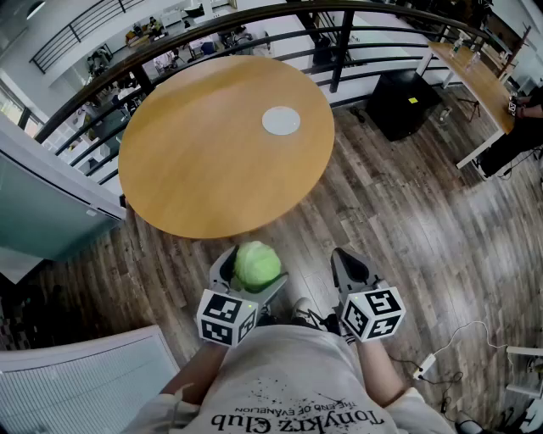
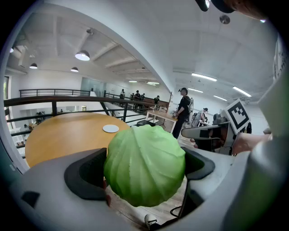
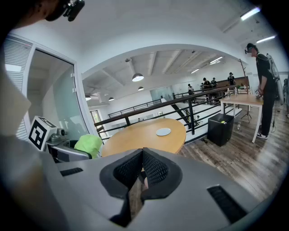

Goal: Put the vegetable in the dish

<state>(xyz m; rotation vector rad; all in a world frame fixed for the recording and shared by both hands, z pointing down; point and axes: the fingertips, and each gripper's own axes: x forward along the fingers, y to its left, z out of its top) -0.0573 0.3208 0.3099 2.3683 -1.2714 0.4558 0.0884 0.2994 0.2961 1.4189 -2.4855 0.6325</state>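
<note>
In the head view, a round wooden surface fills the upper middle of the frame, with a small pale dish lying empty on its far right part. Below the surface's near edge, in the lower middle over the plank floor, the left gripper is clamped around a green cabbage. The right gripper is just to the right of it, with its jaws pressed together. A dark railing curves along the top, and a black bin stands at the upper right.

In the left gripper view, the cabbage sits in the centre, with the dark pads pressing on it from both sides. The surface lies behind it at the left, and the dish is well apart from the cabbage. A person stands in the background right of centre.

In the right gripper view, the two ribbed pads meet in the lower middle with nothing between them. The surface and dish are at the centre. The cabbage shows at the middle left, and the bin is to the right.
</note>
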